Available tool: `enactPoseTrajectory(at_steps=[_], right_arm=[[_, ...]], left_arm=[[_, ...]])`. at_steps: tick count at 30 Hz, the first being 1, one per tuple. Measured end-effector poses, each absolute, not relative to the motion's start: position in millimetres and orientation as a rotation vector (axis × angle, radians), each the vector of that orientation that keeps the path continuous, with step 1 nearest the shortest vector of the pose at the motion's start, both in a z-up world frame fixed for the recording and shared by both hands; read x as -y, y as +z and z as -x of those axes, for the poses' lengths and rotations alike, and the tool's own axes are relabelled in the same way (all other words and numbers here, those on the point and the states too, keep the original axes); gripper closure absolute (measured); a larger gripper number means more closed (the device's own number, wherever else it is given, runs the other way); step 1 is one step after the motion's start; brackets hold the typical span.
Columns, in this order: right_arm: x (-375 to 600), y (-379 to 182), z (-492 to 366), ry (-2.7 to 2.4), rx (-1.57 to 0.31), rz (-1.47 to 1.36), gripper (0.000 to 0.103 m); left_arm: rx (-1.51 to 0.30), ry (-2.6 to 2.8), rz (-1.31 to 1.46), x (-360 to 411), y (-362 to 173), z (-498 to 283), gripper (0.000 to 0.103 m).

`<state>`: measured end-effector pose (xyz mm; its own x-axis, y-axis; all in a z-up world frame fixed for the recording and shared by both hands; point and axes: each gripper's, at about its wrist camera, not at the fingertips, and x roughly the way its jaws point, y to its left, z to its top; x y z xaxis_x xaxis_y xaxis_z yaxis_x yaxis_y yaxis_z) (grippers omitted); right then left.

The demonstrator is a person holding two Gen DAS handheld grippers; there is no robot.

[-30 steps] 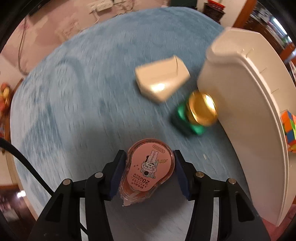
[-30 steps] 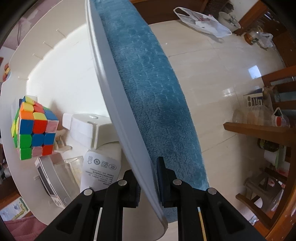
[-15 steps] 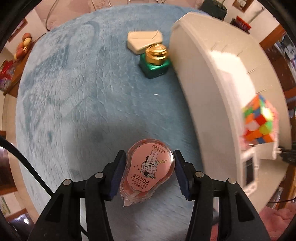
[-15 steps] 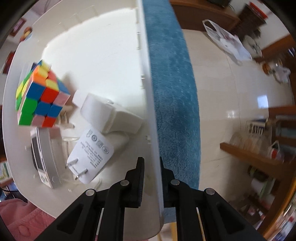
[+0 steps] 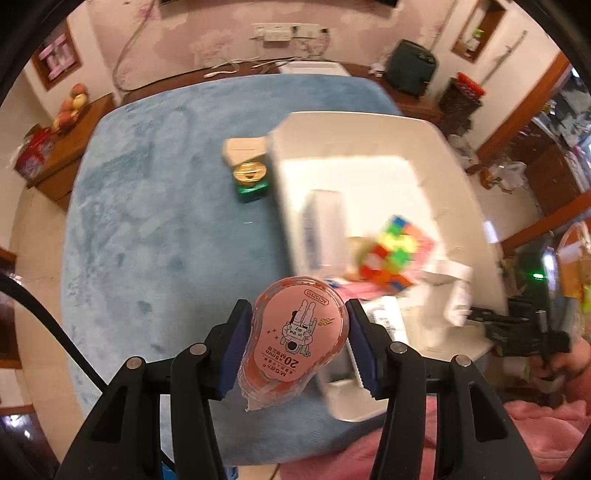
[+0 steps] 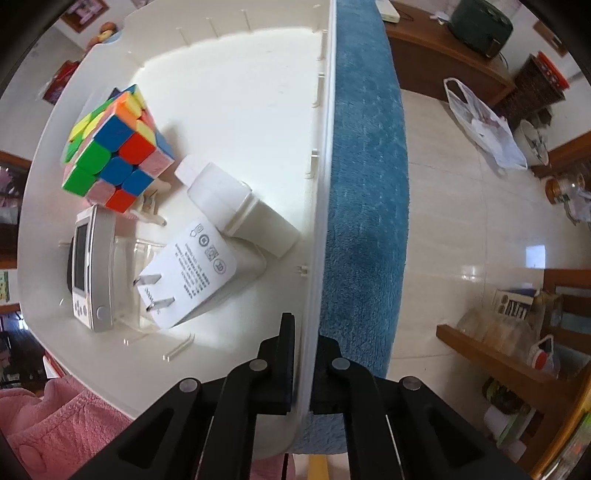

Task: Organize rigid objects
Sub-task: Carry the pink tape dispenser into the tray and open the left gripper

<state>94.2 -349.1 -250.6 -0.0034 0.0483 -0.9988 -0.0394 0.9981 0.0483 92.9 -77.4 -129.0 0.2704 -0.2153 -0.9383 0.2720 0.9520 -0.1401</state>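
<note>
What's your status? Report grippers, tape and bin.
Left gripper shut on tape, above the bin's near end. Right gripper shut on bin wall. Cube, charger already inside; nothing blocking.

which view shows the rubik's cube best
The right wrist view: the cube is sharp, with three faces showing, lying in the white bin beside a charger. In the left wrist view the cube is blurred and smaller, beyond the tape dispenser held in the left claw.

Pink walls (image 5: 207, 40) carry a white power strip (image 5: 284, 32). Glossy cream floor tiles (image 6: 476, 221) reflect window light, and brown wooden shelving (image 6: 491, 354) stands alongside.
</note>
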Motion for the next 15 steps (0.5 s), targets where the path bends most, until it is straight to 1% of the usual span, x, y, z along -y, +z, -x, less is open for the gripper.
enactPoseTrajectory(at_steps=[9, 15], right_arm=[[344.4, -249.0, -92.5, 0.137, -1.566, 0.048, 0.096], [346.6, -247.9, -91.2, 0.163, -1.564, 0.03, 0.094]], left_arm=[[-1.227, -0.497, -0.12, 155.2, -121.8, -78.8, 0.048], [-1.252, -0.585, -0.219, 196.5, -132.8, -74.8, 0.047]])
